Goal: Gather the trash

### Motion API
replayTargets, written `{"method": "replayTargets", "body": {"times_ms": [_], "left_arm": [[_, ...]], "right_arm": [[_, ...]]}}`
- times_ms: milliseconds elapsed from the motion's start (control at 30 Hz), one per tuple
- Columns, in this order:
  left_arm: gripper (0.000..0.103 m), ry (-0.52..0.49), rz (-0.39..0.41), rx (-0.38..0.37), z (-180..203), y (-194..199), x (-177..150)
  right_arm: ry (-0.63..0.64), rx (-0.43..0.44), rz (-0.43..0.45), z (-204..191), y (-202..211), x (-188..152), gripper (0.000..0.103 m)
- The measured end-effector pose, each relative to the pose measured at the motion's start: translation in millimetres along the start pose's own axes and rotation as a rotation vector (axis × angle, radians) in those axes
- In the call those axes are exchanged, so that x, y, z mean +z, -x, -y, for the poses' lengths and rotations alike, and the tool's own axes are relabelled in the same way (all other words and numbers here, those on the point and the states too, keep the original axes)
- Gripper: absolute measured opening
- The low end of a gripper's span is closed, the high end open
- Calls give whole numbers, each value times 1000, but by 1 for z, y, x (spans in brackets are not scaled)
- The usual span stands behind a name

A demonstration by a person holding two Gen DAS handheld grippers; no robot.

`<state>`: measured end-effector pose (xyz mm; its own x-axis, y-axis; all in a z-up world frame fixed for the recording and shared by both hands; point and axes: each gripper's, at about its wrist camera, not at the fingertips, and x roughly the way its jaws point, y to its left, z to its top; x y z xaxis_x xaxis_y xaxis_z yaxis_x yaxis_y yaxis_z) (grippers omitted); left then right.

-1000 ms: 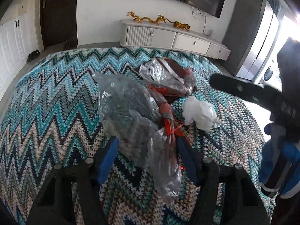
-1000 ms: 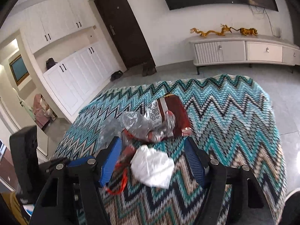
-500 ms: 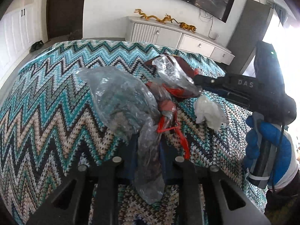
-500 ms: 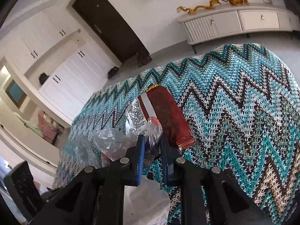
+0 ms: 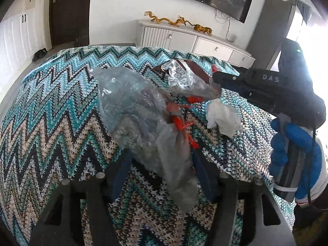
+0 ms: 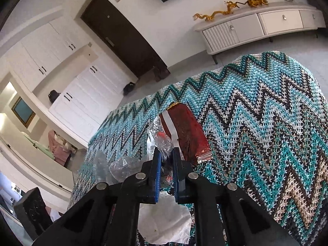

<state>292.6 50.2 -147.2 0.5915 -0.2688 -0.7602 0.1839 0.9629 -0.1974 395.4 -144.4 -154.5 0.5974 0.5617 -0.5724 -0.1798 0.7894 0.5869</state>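
A clear plastic bag (image 5: 133, 106) with an orange drawstring (image 5: 180, 121) lies on the zigzag blanket (image 5: 51, 112). My left gripper (image 5: 162, 164) is open, its blue fingers either side of the bag's near end. My right gripper (image 6: 165, 157) is shut on the bag's far crumpled end (image 6: 163, 141); it shows at the right in the left wrist view (image 5: 217, 78). A dark red snack wrapper (image 6: 184, 131) lies just beyond it. A crumpled white tissue (image 5: 223, 116) lies beside the bag, and under the right gripper (image 6: 164, 221).
The blanket (image 6: 266, 123) covers a raised surface that drops off at its edges. A white low cabinet (image 5: 194, 41) with gold dragon figures stands at the far wall. A dark door (image 6: 123, 32) and white cupboards (image 6: 82, 94) are to the left.
My left gripper has opened again around the bag's near end after being shut on it. My right gripper stays shut on the bag's far end and has lifted it slightly.
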Motion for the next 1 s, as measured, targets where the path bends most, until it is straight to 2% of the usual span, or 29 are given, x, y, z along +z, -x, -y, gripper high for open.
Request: {"method": "replayTargets", "body": {"times_ms": [167, 367, 567, 667, 800, 900, 1000], "left_arm": [[59, 3, 7, 8, 4, -7, 6], [49, 17, 15, 7, -2, -9, 3], [48, 16, 16, 2, -9, -5, 0], [48, 22, 17, -5, -11, -4, -1], [48, 28, 19, -15, -12, -2, -1], [48, 33, 21, -24, -15, 0, -3], [48, 39, 22, -36, -19, 1, -3]], "right_arm": [[-6, 5, 18, 0, 5, -2, 10], [-16, -2, 12, 5, 3, -7, 10], [-13, -26, -3, 3, -5, -9, 14], [-11, -27, 2, 1, -7, -6, 21], [15, -30, 21, -3, -8, 6, 37], [45, -59, 25, -5, -15, 22, 38], [70, -89, -25, -2, -33, 38, 39]]}}
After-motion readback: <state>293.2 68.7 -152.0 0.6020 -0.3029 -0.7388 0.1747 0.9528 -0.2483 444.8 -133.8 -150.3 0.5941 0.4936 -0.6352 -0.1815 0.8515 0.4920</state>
